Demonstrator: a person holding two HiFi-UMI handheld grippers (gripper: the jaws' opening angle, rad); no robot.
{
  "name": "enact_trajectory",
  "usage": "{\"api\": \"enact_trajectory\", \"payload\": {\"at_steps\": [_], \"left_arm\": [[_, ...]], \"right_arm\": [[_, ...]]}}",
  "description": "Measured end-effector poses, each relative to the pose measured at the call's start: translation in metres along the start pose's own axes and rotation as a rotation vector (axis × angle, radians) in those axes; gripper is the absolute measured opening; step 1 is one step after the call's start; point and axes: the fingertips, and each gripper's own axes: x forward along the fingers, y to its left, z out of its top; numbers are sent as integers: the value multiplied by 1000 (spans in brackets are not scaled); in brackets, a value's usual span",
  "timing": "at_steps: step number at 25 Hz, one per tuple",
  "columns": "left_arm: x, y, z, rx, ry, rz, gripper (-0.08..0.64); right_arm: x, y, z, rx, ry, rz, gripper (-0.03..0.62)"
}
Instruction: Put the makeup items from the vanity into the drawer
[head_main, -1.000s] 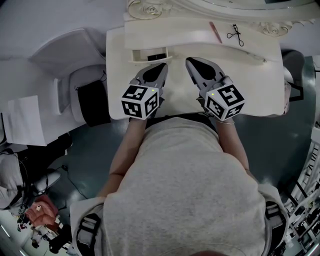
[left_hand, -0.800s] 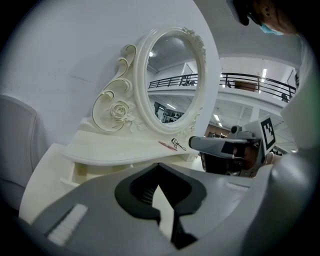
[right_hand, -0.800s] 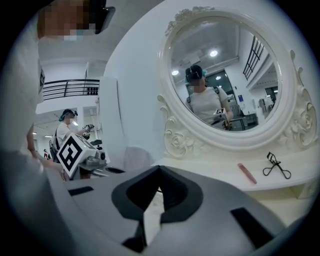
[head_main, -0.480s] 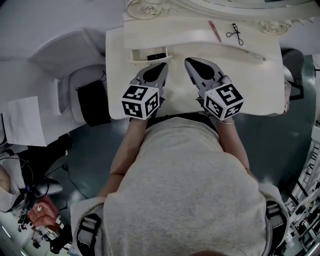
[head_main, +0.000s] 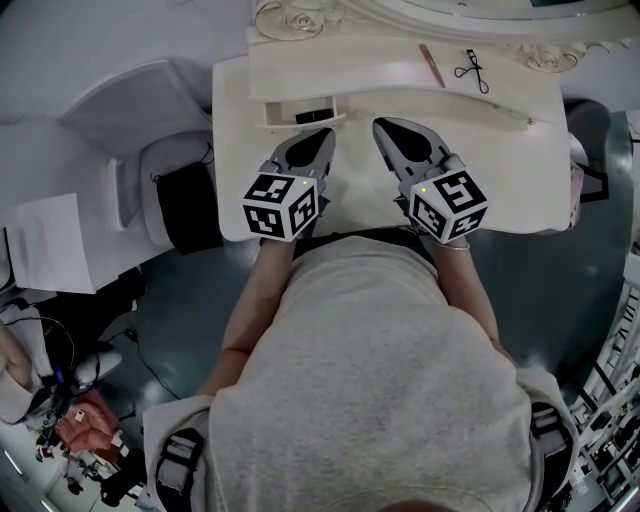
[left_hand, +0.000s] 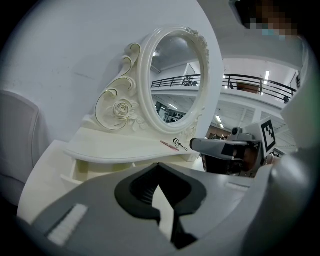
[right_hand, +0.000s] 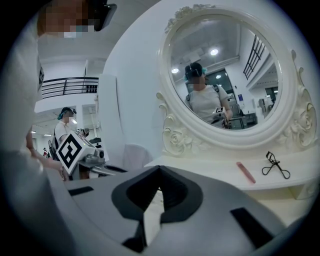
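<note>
A pink stick (head_main: 431, 64) and a black eyelash curler (head_main: 470, 68) lie side by side on the white vanity's raised shelf (head_main: 340, 70). The same pink stick (right_hand: 245, 172) and curler (right_hand: 275, 165) show below the mirror in the right gripper view. A small drawer (head_main: 300, 112) stands pulled out under the shelf's left end, with something dark inside. My left gripper (head_main: 325, 133) hovers just in front of that drawer, shut and empty. My right gripper (head_main: 380, 125) hangs over the tabletop's middle, short of the shelf, also shut with nothing in it.
An oval mirror (right_hand: 227, 75) in an ornate white frame rises behind the shelf. A grey chair (head_main: 170, 190) stands left of the vanity, with paper sheets (head_main: 45, 240) on a surface further left. The vanity's front edge (head_main: 370, 230) runs just under both grippers.
</note>
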Motion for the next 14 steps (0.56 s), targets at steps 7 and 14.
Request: {"api": "enact_trajectory", "payload": {"at_steps": [7,14], "left_arm": [[1,3,0,-5,6,0,9],[5,7,-7,-16,36,-1,9]], "right_arm": [[6,1,-2,-9,12,7,8],[9,-1,-8,-8,36,3,8]]}}
